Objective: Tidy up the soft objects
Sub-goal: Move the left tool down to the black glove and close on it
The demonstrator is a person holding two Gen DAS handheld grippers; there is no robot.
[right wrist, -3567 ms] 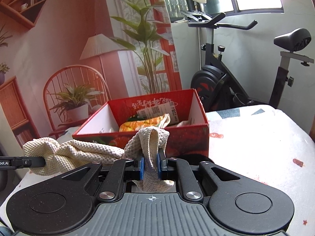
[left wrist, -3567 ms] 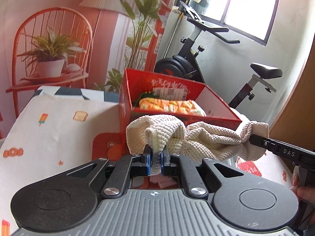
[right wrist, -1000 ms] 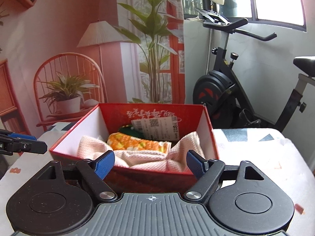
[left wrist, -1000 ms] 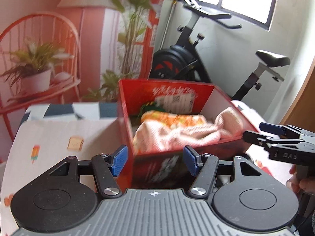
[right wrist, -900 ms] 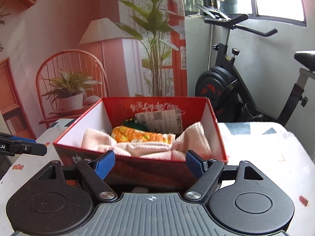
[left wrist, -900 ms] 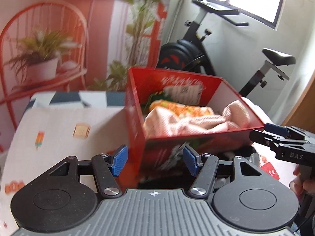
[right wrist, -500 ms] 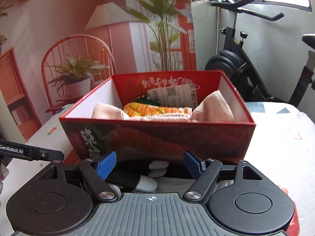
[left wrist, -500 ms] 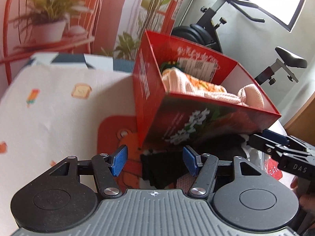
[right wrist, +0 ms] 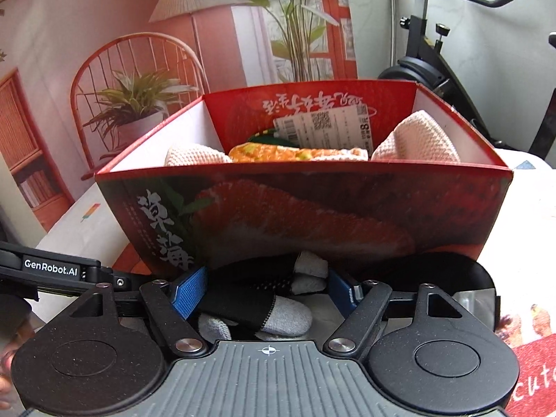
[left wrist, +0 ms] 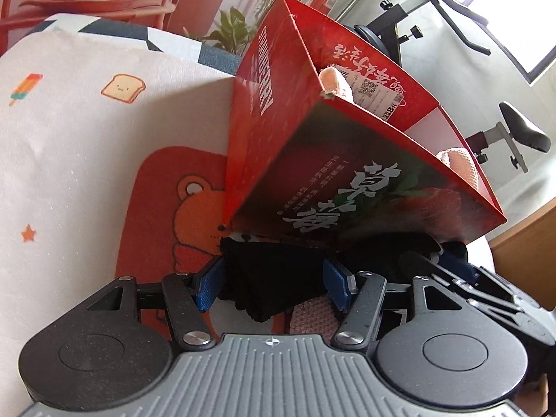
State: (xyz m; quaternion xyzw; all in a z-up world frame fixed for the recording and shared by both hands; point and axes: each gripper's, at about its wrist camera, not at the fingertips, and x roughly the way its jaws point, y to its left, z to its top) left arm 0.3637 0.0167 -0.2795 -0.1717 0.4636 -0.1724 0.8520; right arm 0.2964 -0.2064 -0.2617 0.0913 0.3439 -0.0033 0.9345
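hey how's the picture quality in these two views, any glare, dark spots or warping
Left wrist view: window glare top right, red box bent by the fisheye, black cloth lost in shadow. Right wrist view: evenly lit, sharp, straight edges curve near the borders, dark under the box.

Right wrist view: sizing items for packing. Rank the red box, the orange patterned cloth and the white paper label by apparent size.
1. red box
2. orange patterned cloth and white paper label: look alike; both partly hidden, unranked.

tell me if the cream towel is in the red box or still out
In. The cream towel lies inside the red box, its two ends bunched up above the front wall beside an orange patterned cloth.
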